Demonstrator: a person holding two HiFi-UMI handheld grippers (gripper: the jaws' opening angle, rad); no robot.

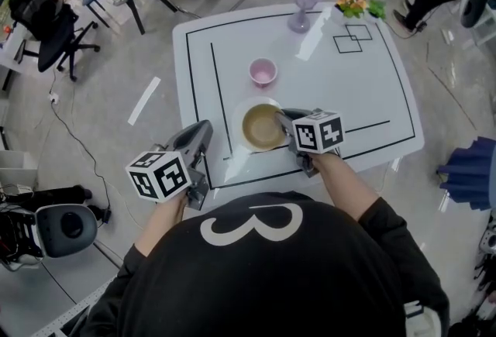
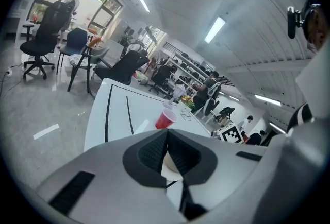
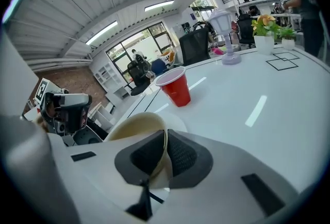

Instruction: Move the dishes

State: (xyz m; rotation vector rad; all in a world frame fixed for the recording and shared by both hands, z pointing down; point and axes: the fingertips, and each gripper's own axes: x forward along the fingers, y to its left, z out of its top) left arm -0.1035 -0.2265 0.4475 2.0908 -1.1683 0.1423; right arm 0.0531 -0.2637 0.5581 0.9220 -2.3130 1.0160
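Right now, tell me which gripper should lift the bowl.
Right: the right gripper clamps the bowl by its rim; the left gripper hangs shut and empty at the table edge.

One bowl (image 1: 260, 128), one plate (image 1: 237, 123), one cup (image 1: 263, 72), one goblet (image 1: 304, 7), one flower pot (image 1: 352, 2), all on one surface (image 1: 349, 95).

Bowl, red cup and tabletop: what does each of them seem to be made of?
Bowl: tan and thin-walled with a dull sheen. It is probably plastic or melamine, though glazed ceramic can't be ruled out.
Red cup: a thin tapered wall with a rolled lip, so likely disposable plastic.
Tabletop: white, hard and glossy, with bright streaky reflections. It is probably laminate or painted board.
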